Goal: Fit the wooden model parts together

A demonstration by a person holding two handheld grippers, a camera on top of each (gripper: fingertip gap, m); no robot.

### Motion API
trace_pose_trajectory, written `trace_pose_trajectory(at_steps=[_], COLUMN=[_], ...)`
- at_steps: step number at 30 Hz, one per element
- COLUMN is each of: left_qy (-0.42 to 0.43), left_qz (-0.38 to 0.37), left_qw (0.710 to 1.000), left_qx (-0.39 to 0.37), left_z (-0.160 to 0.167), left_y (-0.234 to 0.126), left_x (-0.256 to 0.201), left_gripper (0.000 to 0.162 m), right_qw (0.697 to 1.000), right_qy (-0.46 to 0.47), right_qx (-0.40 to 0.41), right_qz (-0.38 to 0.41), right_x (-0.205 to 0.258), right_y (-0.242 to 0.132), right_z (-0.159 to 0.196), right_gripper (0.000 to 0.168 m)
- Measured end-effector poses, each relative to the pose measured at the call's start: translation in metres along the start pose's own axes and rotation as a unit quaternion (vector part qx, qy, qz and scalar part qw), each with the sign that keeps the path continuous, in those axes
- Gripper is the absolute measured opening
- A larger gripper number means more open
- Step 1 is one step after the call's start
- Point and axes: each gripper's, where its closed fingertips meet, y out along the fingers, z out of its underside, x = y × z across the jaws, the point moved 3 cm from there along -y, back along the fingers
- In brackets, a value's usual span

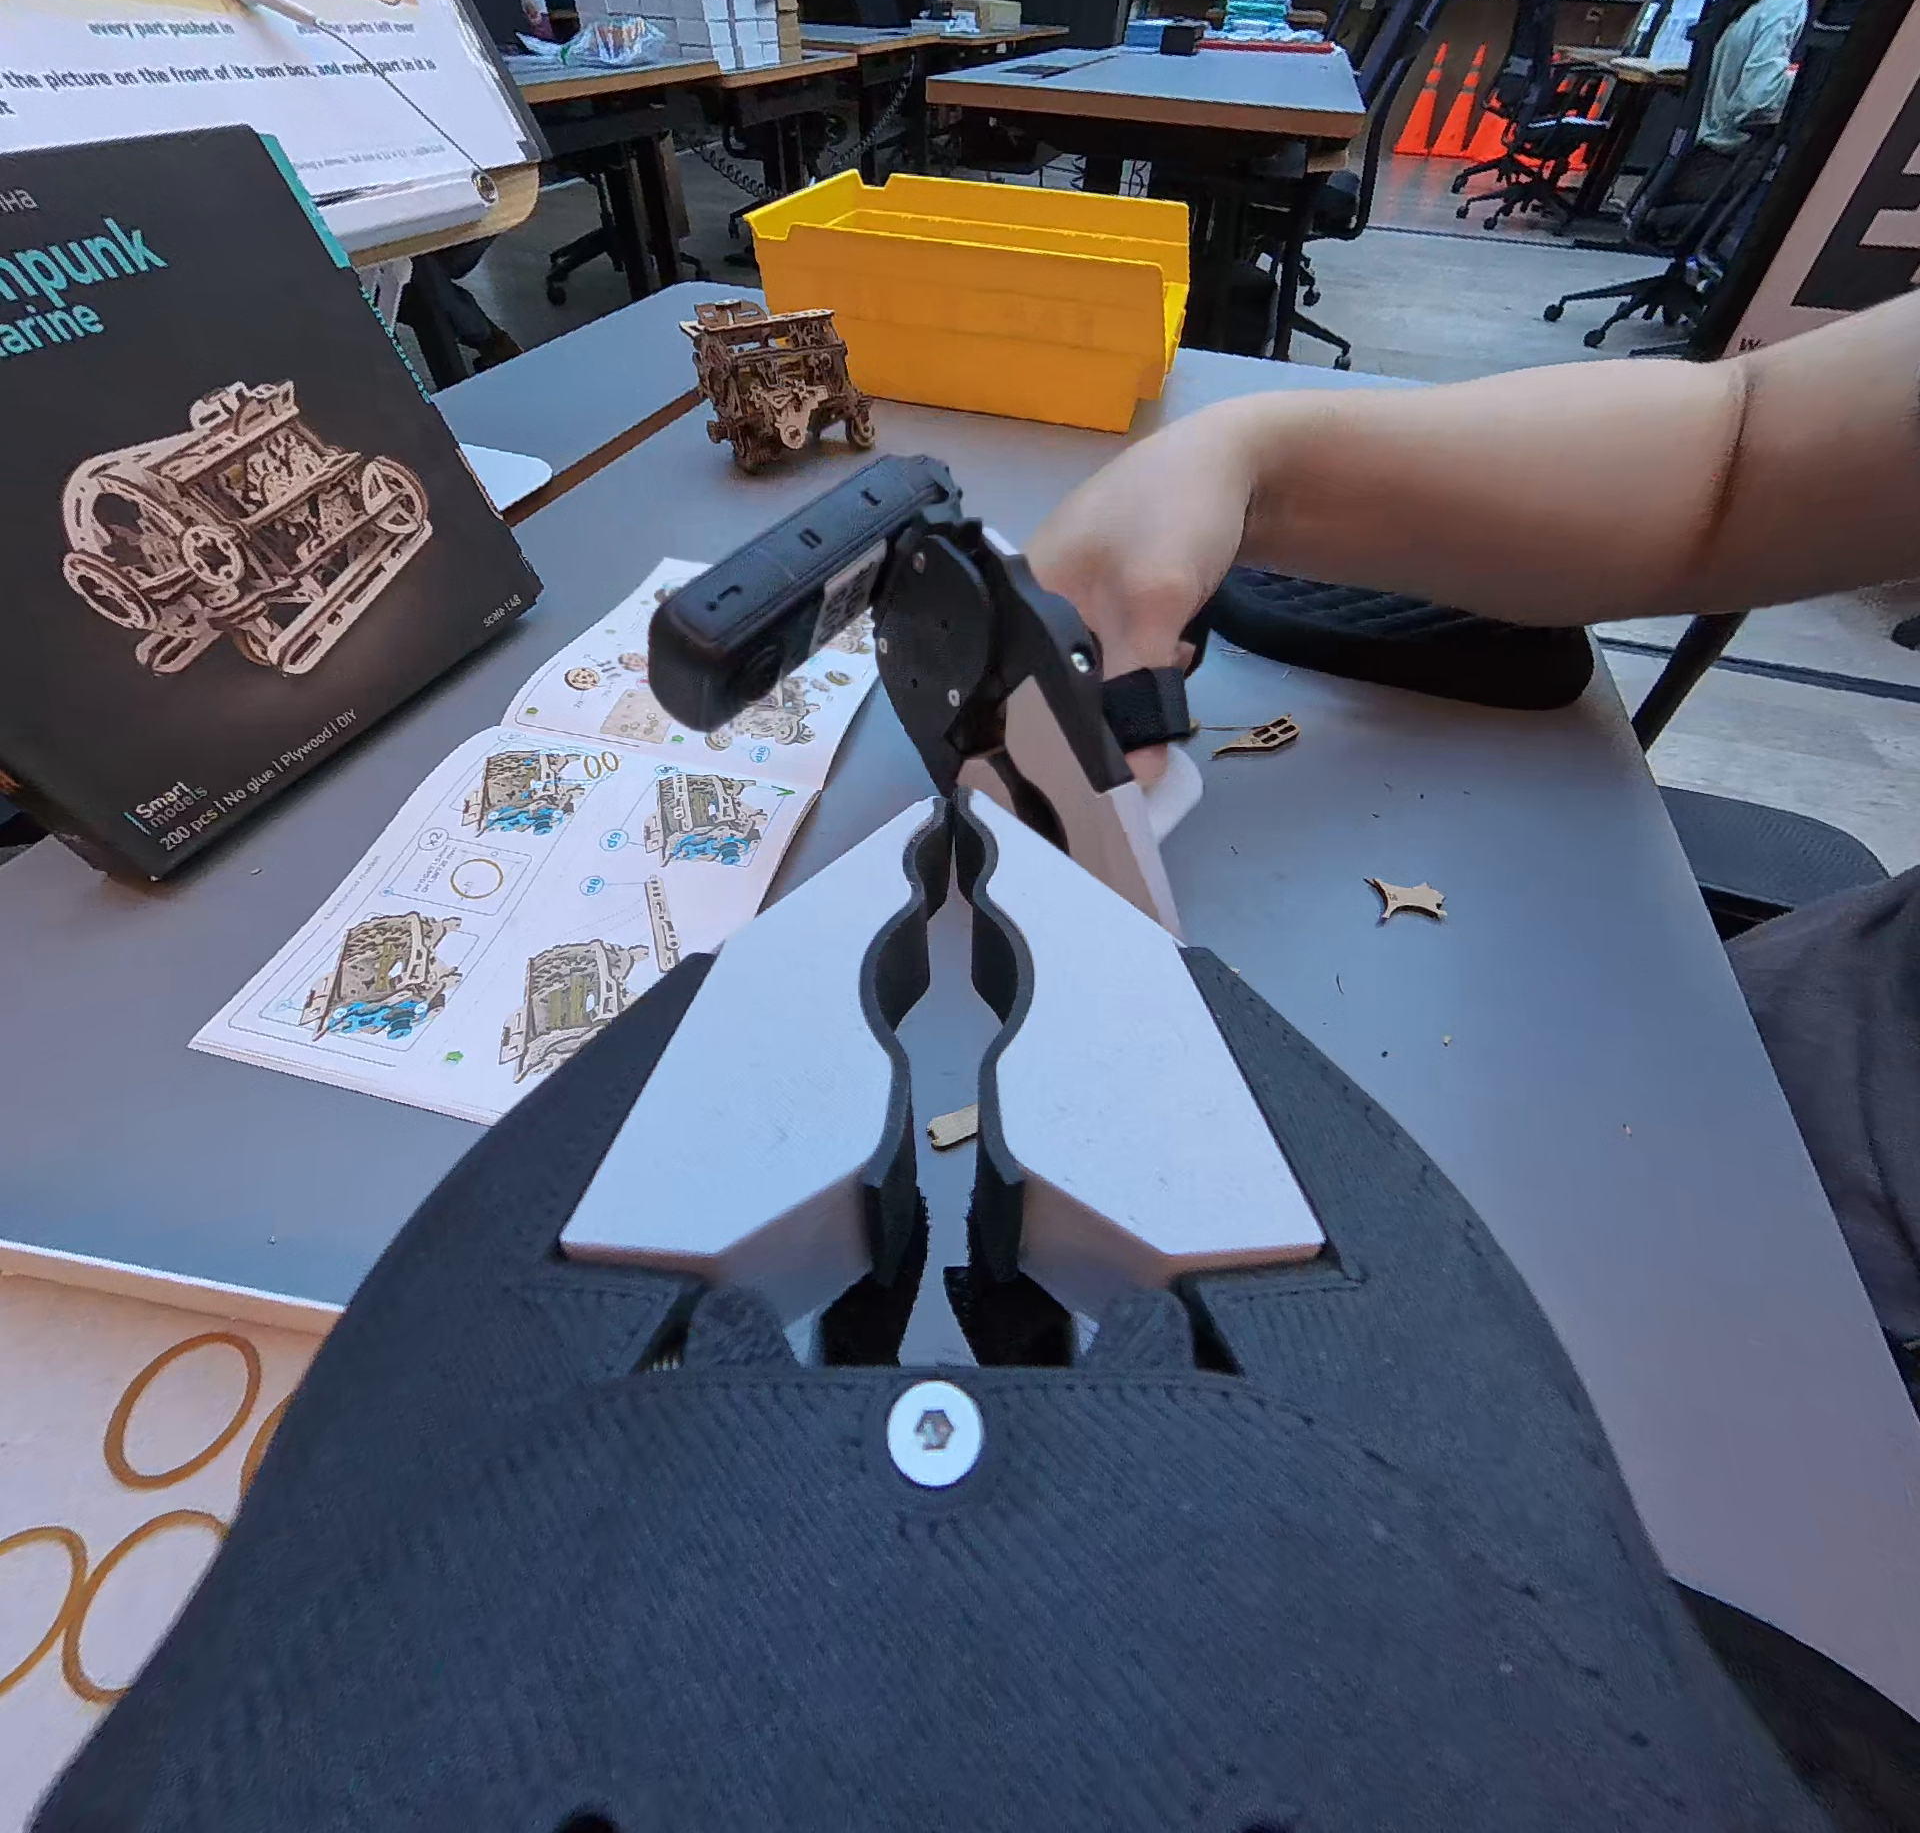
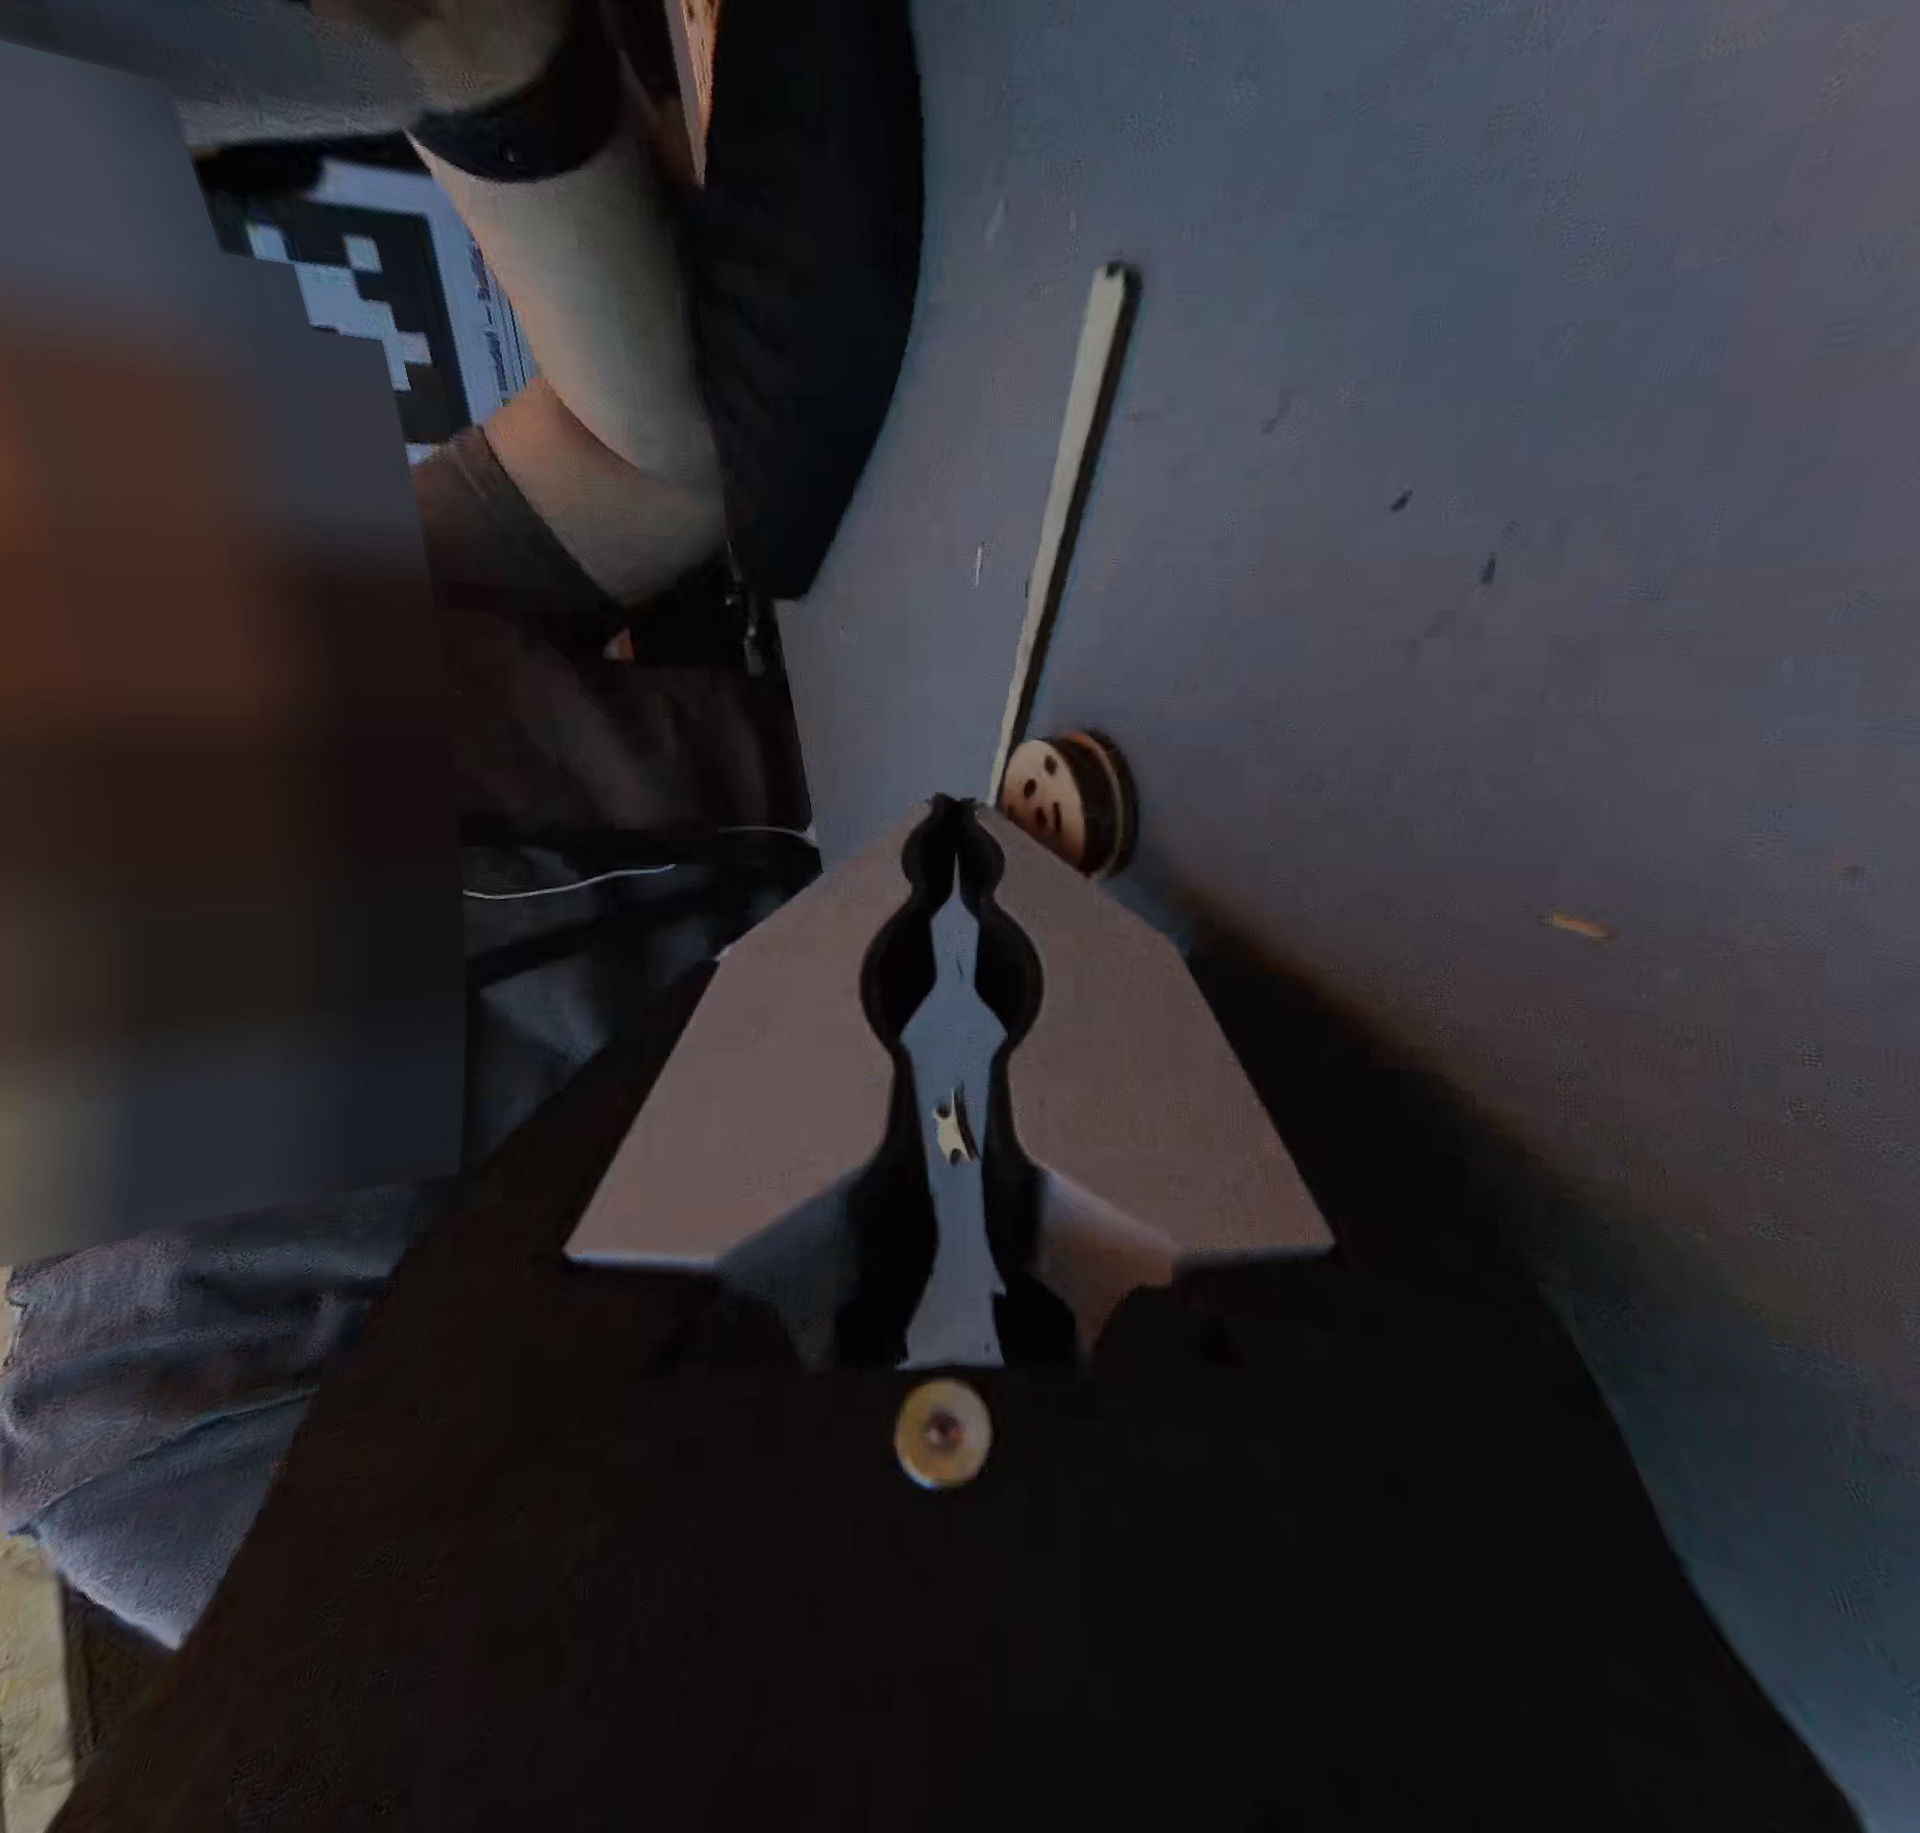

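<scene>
- The left wrist view is bright and evenly lit, sharp across the bench [image 1: 1455, 1108].
- Wide-angle distortion bends straight edges near its borders.
- The right wrist view is dim, bluish and smeared by blur.
- There, the right hand-held gripper [image 2: 951, 815] body sits in deep shadow.

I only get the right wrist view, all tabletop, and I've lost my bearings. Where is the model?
Observer: The model stands upright at the far side of the table, just in front of a yellow bin.
Operator: Is the left gripper holding a part?
Observer: No, the left gripper has its jaws shut on nothing.
Operator: Any instructions out?
Observer: A booklet lies open beside the box.
</scene>
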Motion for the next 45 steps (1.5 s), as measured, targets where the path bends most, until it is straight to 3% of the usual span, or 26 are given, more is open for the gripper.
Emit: trace_pose_trajectory(at_steps=[2,4,6,7,8,9,11,12,13,15,18,20,21,22,24,25,27,28,32,35,37,39,40,41,43,45], left_qy=[0.003,0.005,0.001,0.0,0.001,0.002,0.003,0.003,0.002,0.001,0.002,0.001,0.002,0.002,0.001,0.0,-0.001,0.0,0.002,0.003,0.003,0.003,0.003,0.002,0.002,0.005], left_qz=[-0.001,-0.003,-0.001,0.0,0.0,-0.001,-0.002,-0.002,-0.001,0.0,-0.002,-0.001,-0.001,-0.001,-0.003,-0.002,-0.001,-0.001,-0.002,-0.001,-0.002,-0.003,-0.004,-0.003,-0.003,-0.004], left_qw=[1.0,1.0,1.0,1.0,1.0,1.0,1.0,1.0,1.0,1.0,1.0,1.0,1.0,1.0,1.0,1.0,1.0,1.0,1.0,1.0,1.0,1.0,1.0,1.0,1.0,1.0], left_qx=[0.001,0.0,0.002,0.004,0.004,0.005,0.004,0.003,0.002,0.004,0.005,0.007,0.007,0.007,0.007,0.006,0.004,0.004,0.007,0.004,0.006,0.004,0.005,0.005,0.005,0.006], left_z=[0.0,0.0,0.001,0.002,0.002,0.002,0.002,0.001,0.001,0.002,0.002,0.003,0.003,0.003,0.003,0.003,0.002,0.002,0.003,0.002,0.002,0.002,0.002,0.002,0.002,0.002], left_y=[0.0,0.0,0.001,0.002,0.002,0.002,0.001,0.001,0.001,0.002,0.002,0.002,0.002,0.002,0.002,0.001,0.001,0.002,0.001,0.002,0.001,0.001,0.001,0.001,0.001,0.001], left_x=[-0.001,0.0,0.0,0.0,0.0,0.0,0.0,0.0,0.0,0.0,0.0,0.0,0.0,0.0,0.001,0.001,0.001,0.0,0.001,0.0,0.0,0.001,0.001,0.001,0.001,0.001], left_gripper=[0.0,0.0,0.0,0.0,0.0,0.0,0.0,0.0,0.0,0.0,0.0,0.0,0.0,0.0,0.0,0.0,0.0,0.0,0.0,0.0,0.0,0.0,0.0,0.0,0.0,0.0], right_qw=[0.997,0.984,0.997,1.0,0.999,0.998,0.988,0.99,0.998,1.0,0.989,0.997,1.0,0.999,0.987,0.985,0.997,1.0,0.986,0.999,0.999,0.986,0.988,0.997,1.0,0.996], right_qy=[-0.071,-0.125,-0.056,0.011,0.01,-0.032,-0.091,-0.092,-0.061,-0.009,-0.108,-0.075,-0.017,-0.042,-0.127,-0.135,-0.069,-0.009,-0.106,-0.046,-0.032,-0.098,-0.095,-0.067,0.002,-0.076], right_qx=[-0.037,-0.075,-0.022,-0.028,-0.037,-0.044,-0.081,-0.067,-0.022,-0.025,-0.073,0.013,-0.009,-0.021,-0.052,-0.047,0.01,-0.014,-0.053,0.005,-0.011,-0.073,-0.068,-0.024,-0.013,-0.037], right_qz=[0.014,-0.103,0.054,-0.006,-0.004,0.018,-0.098,-0.082,0.028,-0.006,-0.075,0.034,0.001,0.019,-0.087,-0.094,0.037,0.004,-0.114,0.025,0.003,-0.111,-0.097,0.015,-0.008,-0.009], right_x=[0.015,0.06,-0.002,-0.003,-0.004,0.001,0.047,0.04,0.0,-0.003,0.042,-0.001,0.0,0.001,0.052,0.057,0.002,0.0,0.054,0.0,0.002,0.046,0.043,0.007,-0.001,0.022], right_y=[-0.009,-0.015,-0.004,-0.003,-0.006,-0.011,-0.017,-0.013,-0.005,-0.006,-0.013,0.0,0.001,-0.002,-0.006,-0.005,0.002,0.001,-0.01,0.0,-0.001,-0.011,-0.009,-0.001,0.001,-0.004], right_z=[-0.008,-0.014,-0.01,-0.012,-0.014,-0.014,-0.018,-0.016,-0.007,-0.007,-0.016,0.0,-0.006,-0.008,-0.009,-0.008,-0.002,-0.007,-0.014,-0.01,-0.013,-0.025,-0.026,-0.021,-0.02,-0.026], right_gripper=[0.0,0.0,0.0,0.0,0.0,0.0,0.0,0.0,0.0,0.0,0.0,0.003,0.0,0.0,0.0,0.0,0.0,0.0,0.0,0.0,0.0,0.0,0.0,0.0,0.0,0.0])
